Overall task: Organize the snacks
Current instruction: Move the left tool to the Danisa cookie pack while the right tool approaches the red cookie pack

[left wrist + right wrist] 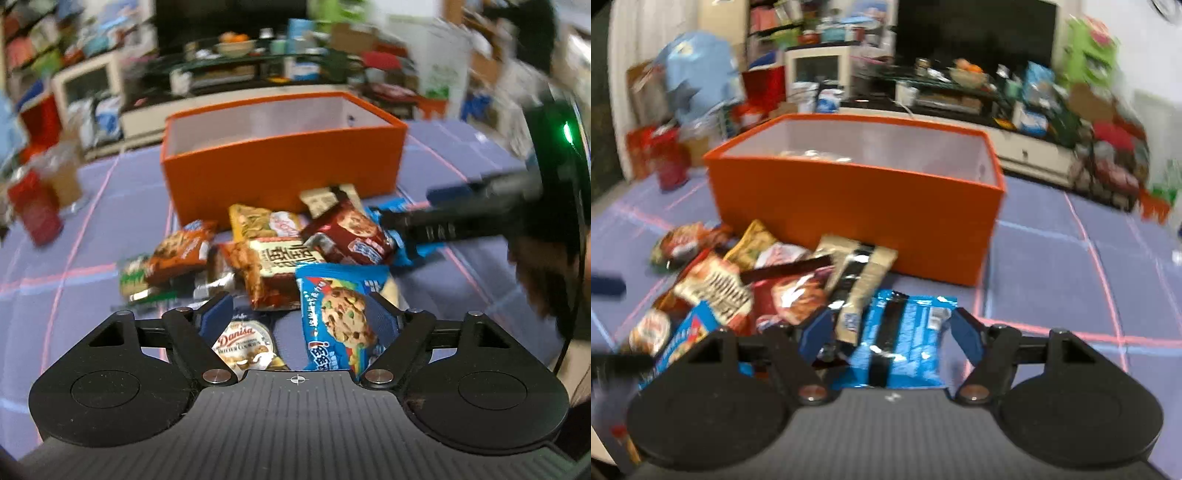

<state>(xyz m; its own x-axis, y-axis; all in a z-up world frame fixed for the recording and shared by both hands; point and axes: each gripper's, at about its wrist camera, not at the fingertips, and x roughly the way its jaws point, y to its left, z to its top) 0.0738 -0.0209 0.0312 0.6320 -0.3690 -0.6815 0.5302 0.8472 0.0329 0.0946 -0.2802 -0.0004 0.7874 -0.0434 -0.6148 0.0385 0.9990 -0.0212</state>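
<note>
Right wrist: blue snack packet (905, 347) lies between the wide-spread right claw (892, 332) fingers.

Left gripper (297, 314): jaws spread wide, nothing held, angled down. Right gripper (888, 328): jaws likewise wide apart, nothing clamped; in the left wrist view it reaches in from the right (436, 218).
</note>
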